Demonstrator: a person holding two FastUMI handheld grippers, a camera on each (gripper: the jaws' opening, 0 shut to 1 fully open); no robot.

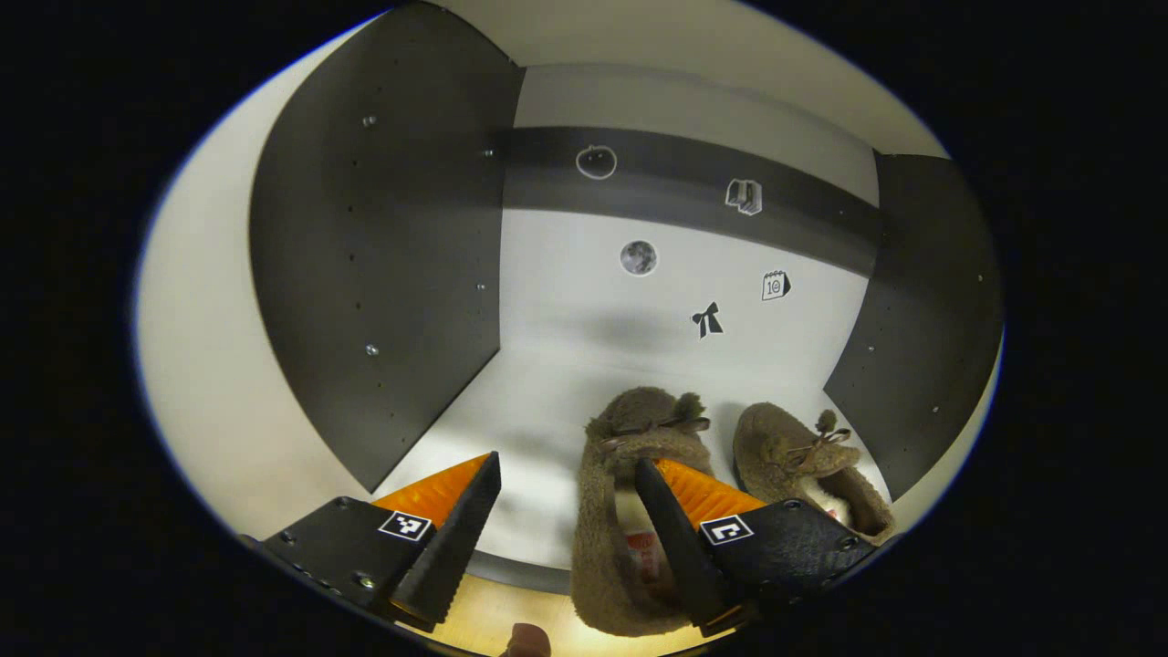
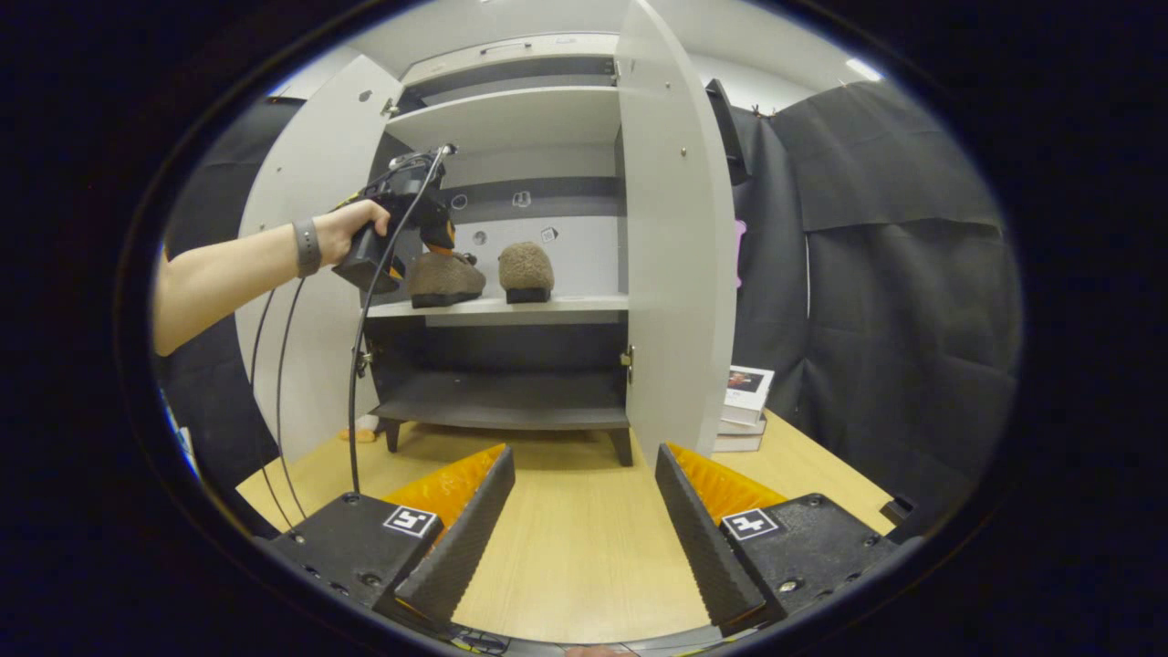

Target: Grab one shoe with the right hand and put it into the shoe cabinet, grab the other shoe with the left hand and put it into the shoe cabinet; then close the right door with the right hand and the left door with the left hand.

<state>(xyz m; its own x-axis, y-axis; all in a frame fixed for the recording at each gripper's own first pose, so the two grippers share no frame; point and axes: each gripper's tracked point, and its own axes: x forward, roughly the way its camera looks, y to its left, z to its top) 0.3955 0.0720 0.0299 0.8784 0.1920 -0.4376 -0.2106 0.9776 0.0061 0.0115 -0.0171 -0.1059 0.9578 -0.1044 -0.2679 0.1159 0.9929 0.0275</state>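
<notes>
The left gripper (image 1: 566, 493) (jaws wide open, one inside the left shoe (image 1: 630, 511)) may drag this shoe off the shelf (image 1: 547, 438) when withdrawing.

Left claw (image 1: 566, 529) gapes beside two shoes (image 1: 630, 511) – on the cabinet shelf (image 1: 547, 401).

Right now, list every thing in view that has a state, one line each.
Left door: open.
Right door: open.
Left shoe: on the middle shelf, its heel past the front edge.
Right shoe: upright on the same shelf.
Left gripper: fingers open, one finger inside the left shoe's opening.
Right gripper: fingers open, empty, above the table.
</notes>
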